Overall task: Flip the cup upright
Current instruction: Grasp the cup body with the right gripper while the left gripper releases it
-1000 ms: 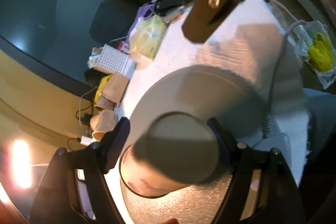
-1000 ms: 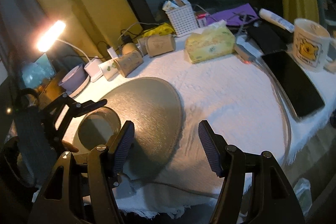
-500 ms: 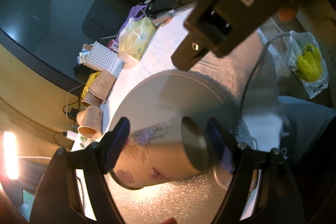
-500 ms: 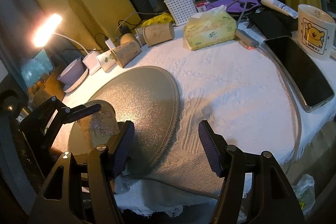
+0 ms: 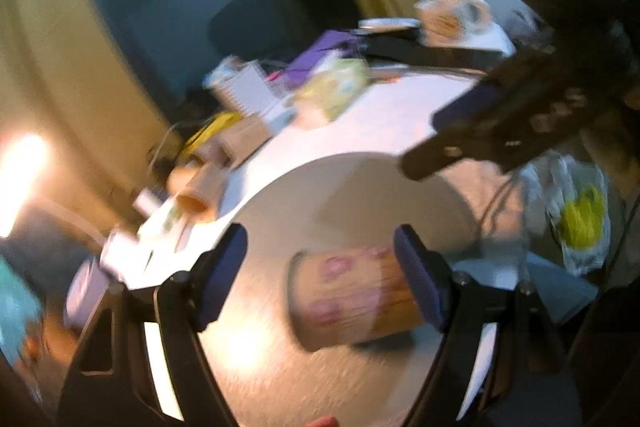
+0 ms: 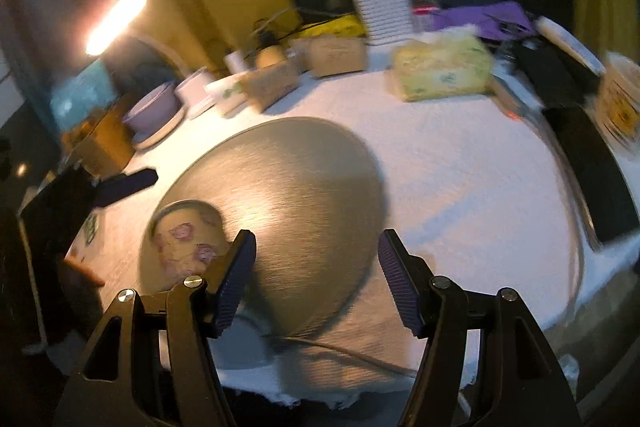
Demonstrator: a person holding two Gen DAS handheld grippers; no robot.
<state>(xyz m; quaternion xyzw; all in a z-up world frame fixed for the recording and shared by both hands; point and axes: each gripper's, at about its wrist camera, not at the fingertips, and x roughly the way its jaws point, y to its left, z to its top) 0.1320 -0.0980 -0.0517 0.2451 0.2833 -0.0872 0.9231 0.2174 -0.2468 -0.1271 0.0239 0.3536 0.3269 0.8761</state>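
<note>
A paper cup with pink flowers (image 5: pixel 352 297) sits on the round grey mat (image 5: pixel 360 195), close to my left gripper's right finger; the frame is blurred and tilted. My left gripper (image 5: pixel 320 267) is open and holds nothing. In the right wrist view the cup (image 6: pixel 186 239) stands on the mat (image 6: pixel 304 187) at its near left, rim up as far as the blur shows. My right gripper (image 6: pixel 316 279) is open and empty above the mat's near edge. The left gripper's finger (image 6: pixel 124 183) shows to the left of the cup.
The table has a white cloth (image 6: pixel 460 167). At the back stand a tissue pack (image 6: pixel 444 67), a white basket (image 6: pixel 384 7), several paper cups (image 6: pixel 336 55) and a purple bowl (image 6: pixel 154 107). A phone (image 6: pixel 592 163) and a mug (image 6: pixel 622 103) are at right. A lamp (image 6: pixel 116 23) glows at left.
My left gripper has opened and let go of the cup, which now rests on the mat. The left gripper has swung and pulled back. The right gripper has shifted slightly.
</note>
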